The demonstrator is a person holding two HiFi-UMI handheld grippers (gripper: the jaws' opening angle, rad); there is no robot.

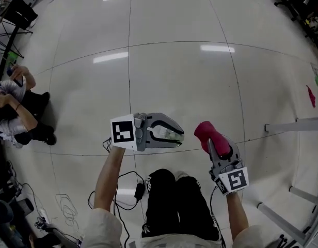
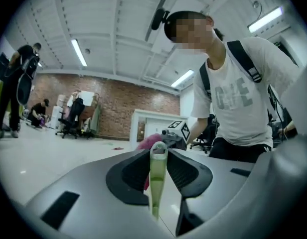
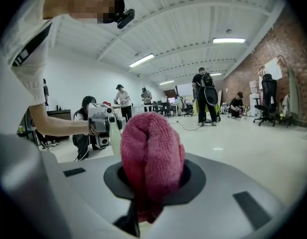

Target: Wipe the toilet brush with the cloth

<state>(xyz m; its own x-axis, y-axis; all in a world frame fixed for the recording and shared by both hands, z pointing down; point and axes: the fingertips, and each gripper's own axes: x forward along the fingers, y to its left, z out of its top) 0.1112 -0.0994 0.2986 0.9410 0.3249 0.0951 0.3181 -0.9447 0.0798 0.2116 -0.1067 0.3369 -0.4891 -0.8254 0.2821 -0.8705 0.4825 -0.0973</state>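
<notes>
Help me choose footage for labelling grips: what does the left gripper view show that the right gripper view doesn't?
Only the left gripper view: the left claw shut on the pale green brush handle, seen close up. Only the right gripper view: the right claw packed with bunched red cloth. Both: the person and the brick wall.

Left hand-held gripper on seemingly pale handle, right hand-held gripper clamping pink cloth

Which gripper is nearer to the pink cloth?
Right. The right gripper is shut on the pink cloth; the left gripper, holding the green brush handle, is apart from it.
</notes>
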